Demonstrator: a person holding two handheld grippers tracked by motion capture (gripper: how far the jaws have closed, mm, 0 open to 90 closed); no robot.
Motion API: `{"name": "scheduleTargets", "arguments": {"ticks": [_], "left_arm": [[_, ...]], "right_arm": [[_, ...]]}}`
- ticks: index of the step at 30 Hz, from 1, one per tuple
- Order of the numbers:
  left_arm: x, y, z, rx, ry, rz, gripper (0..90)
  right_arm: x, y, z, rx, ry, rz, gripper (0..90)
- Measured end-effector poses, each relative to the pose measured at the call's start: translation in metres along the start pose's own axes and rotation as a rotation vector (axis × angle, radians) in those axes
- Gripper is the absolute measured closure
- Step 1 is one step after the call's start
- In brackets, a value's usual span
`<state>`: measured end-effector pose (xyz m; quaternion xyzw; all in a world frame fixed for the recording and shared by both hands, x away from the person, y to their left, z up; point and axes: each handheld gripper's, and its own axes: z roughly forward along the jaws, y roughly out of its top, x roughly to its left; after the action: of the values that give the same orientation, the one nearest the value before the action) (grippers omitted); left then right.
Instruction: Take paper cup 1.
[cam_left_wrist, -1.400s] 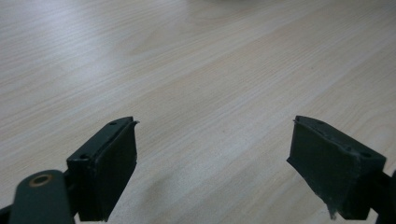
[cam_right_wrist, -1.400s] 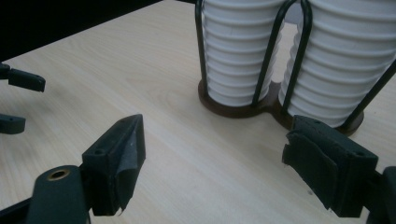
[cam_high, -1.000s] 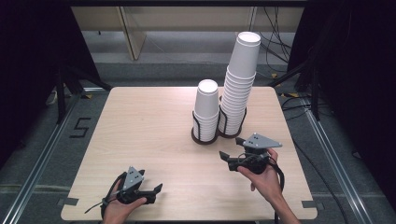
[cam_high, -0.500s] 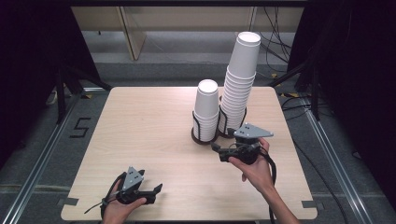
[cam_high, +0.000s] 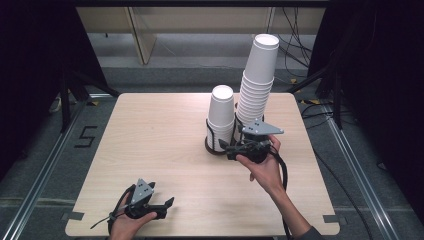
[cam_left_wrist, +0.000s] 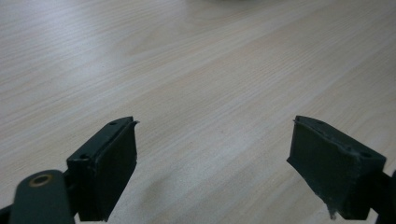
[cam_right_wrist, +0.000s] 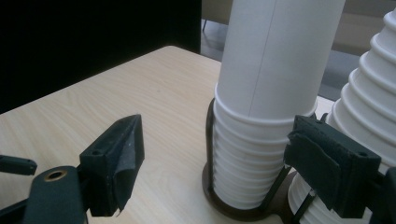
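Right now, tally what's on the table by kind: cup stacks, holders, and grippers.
White cup stacks: 2, the short stack and the tall stack
Black holder: 1, with two wells
Grippers: 2, the left gripper and the right gripper
Total: 5

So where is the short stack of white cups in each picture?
High view: the short cup stack stands in a dark holder at the table's middle right, just left of the tall cup stack.
Left gripper view: bare wooden table ahead of the open tongs; a pale blur at the top edge can't be identified.
Right gripper view: the short stack rises at centre, between the open tongs.
Shared landmark: the tall stack, at the right edge there.
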<state>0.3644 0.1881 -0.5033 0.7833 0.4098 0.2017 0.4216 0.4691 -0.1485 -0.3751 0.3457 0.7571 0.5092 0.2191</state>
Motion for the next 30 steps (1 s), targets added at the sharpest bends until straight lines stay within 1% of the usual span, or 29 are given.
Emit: {"name": "scheduleTargets", "arguments": {"ticks": [2, 3, 4, 5, 7, 8, 9, 10, 11, 12, 13, 14, 15, 16, 18, 19, 20, 21, 22, 23, 24, 25, 26, 27, 28, 29, 30], "left_arm": [[0.0, 0.0, 0.001, 0.0, -0.004, 0.002, 14.6], [0.001, -0.001, 0.0, 0.013, -0.008, 0.019, 14.6], [0.0, -0.001, 0.001, -0.002, -0.007, 0.004, 14.6], [0.0, 0.0, 0.001, -0.001, -0.008, 0.006, 14.6], [0.0, -0.001, 0.001, 0.001, -0.009, 0.009, 14.6], [0.001, 0.0, 0.0, 0.017, -0.01, 0.023, 14.6], [0.001, 0.0, 0.0, 0.017, -0.01, 0.023, 14.6], [0.0, 0.0, 0.001, 0.001, -0.009, 0.008, 14.6], [0.0, 0.0, 0.001, 0.003, -0.006, 0.009, 14.6], [0.0, 0.0, 0.001, 0.004, -0.008, 0.01, 14.6], [0.001, 0.0, 0.0, 0.016, -0.011, 0.024, 14.6], [0.001, 0.0, 0.0, 0.016, -0.011, 0.024, 14.6], [0.0, 0.0, 0.001, 0.001, -0.006, 0.006, 14.6], [0.0, 0.0, 0.001, 0.001, -0.006, 0.006, 14.6], [0.0, 0.0, 0.001, 0.001, -0.01, 0.009, 14.6], [0.0, 0.0, 0.001, 0.002, -0.01, 0.01, 14.6], [0.0, 0.0, 0.001, 0.003, -0.007, 0.01, 14.6], [0.0, 0.0, 0.001, 0.002, -0.007, 0.01, 14.6], [0.0, 0.0, 0.001, 0.002, -0.007, 0.01, 14.6], [0.001, 0.0, 0.0, 0.015, -0.01, 0.022, 14.6], [0.001, 0.0, 0.0, 0.017, -0.011, 0.027, 14.6], [0.0, 0.0, 0.001, -0.001, -0.009, 0.008, 14.6], [0.0, 0.0, 0.001, -0.001, -0.009, 0.008, 14.6], [0.0, 0.0, 0.001, 0.002, -0.007, 0.011, 14.6], [0.0, 0.0, 0.001, 0.002, -0.01, 0.009, 14.6], [0.0, 0.0, 0.001, 0.003, -0.011, 0.009, 14.6], [0.0, 0.0, 0.001, 0.004, -0.01, 0.011, 14.6]], "right_arm": [[0.0, 0.001, 0.001, 0.0, -0.003, 0.005, 19.2], [-0.002, 0.005, 0.006, -0.002, -0.027, 0.005, 18.8], [-0.003, 0.008, 0.008, -0.002, -0.044, 0.007, 18.6], [-0.005, 0.011, 0.01, -0.005, -0.055, 0.013, 18.5], [-0.008, 0.016, 0.014, -0.014, -0.062, 0.023, 18.4], [-0.01, 0.018, 0.017, -0.017, -0.055, 0.029, 18.4], [-0.01, 0.02, 0.019, -0.019, -0.055, 0.034, 18.4], [-0.01, 0.02, 0.019, -0.019, -0.055, 0.034, 18.4], [-0.011, 0.022, 0.022, -0.021, -0.058, 0.035, 18.4], [-0.012, 0.027, 0.025, -0.018, -0.072, 0.045, 18.4], [-0.013, 0.03, 0.028, -0.023, -0.075, 0.038, 18.4], [-0.013, 0.03, 0.028, -0.023, -0.075, 0.038, 18.4], [-0.015, 0.035, 0.032, -0.03, -0.067, 0.04, 18.3], [-0.015, 0.035, 0.032, -0.03, -0.067, 0.04, 18.3], [-0.016, 0.039, 0.036, -0.024, -0.082, 0.051, 18.3], [-0.017, 0.041, 0.038, -0.029, -0.086, 0.045, 18.3], [-0.021, 0.044, 0.042, -0.023, -0.095, 0.035, 17.5], [-0.021, 0.045, 0.044, -0.026, -0.098, 0.042, 17.6], [-0.021, 0.046, 0.045, -0.019, -0.102, 0.064, 17.8], [-0.023, 0.047, 0.047, -0.027, -0.1, 0.059, 18.0], [-0.024, 0.048, 0.048, -0.025, -0.11, 0.058, 18.1], [-0.025, 0.049, 0.05, -0.028, -0.105, 0.068, 18.1], [-0.026, 0.049, 0.051, -0.027, -0.114, 0.054, 18.1], [-0.025, 0.05, 0.052, -0.018, -0.115, 0.077, 18.1], [-0.027, 0.05, 0.054, -0.026, -0.121, 0.062, 18.1], [-0.027, 0.051, 0.056, -0.032, -0.116, 0.063, 18.0], [-0.026, 0.051, 0.057, -0.032, -0.119, 0.078, 17.6]]}}
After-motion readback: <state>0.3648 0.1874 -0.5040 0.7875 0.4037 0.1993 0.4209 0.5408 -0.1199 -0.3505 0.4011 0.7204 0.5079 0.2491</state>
